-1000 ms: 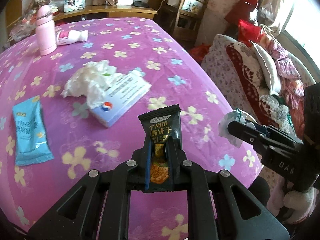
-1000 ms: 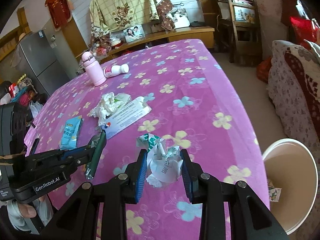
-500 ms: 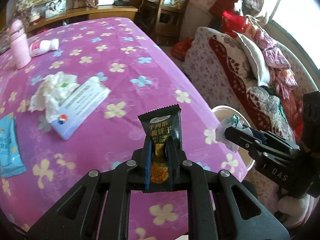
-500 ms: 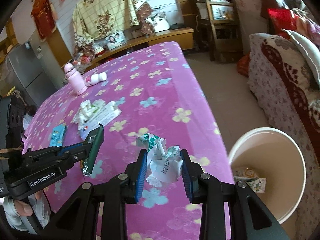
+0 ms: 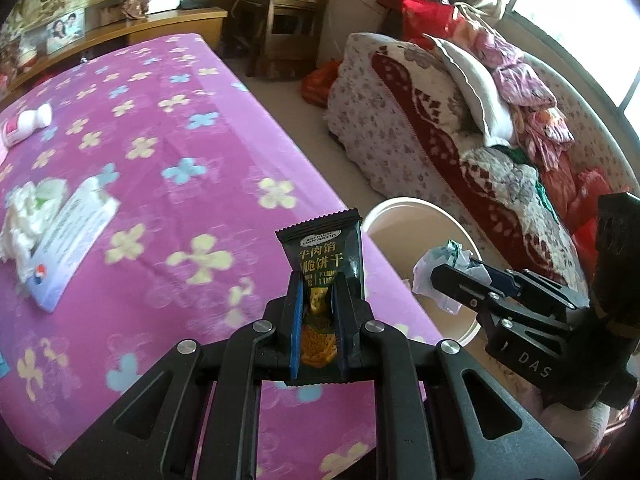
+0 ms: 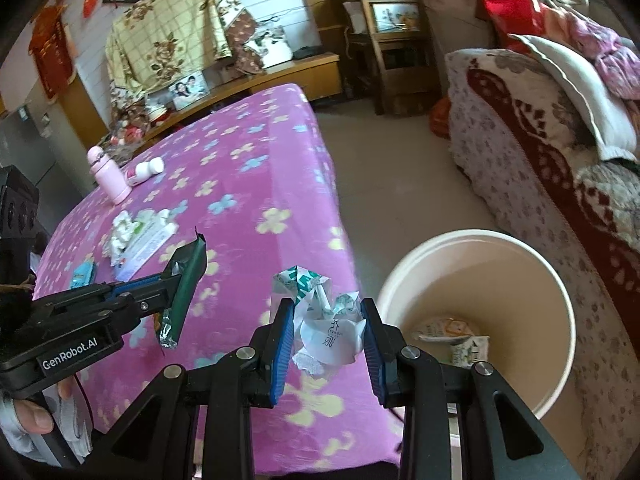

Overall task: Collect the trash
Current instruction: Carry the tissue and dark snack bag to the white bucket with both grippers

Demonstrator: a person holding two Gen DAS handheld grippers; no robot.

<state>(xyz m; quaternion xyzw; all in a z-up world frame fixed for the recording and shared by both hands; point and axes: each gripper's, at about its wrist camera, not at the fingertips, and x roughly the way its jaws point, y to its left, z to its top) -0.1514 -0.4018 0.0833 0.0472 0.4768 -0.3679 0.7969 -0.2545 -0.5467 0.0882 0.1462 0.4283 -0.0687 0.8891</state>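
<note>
My left gripper is shut on a black biscuit wrapper, held upright above the table's right edge; the wrapper shows edge-on in the right wrist view. My right gripper is shut on a crumpled white paper wad, also seen in the left wrist view. A cream trash bucket stands on the floor beside the table, just right of the wad, with some trash inside. It shows behind the wrapper in the left wrist view.
The pink flowered table holds a tissue pile, a white card, a blue packet, a pink bottle and a lying white bottle. A patterned sofa stands right of the bucket.
Both grippers have swung right, from over the table toward its edge and the bucket, each still holding its trash. The bucket has come much closer.
</note>
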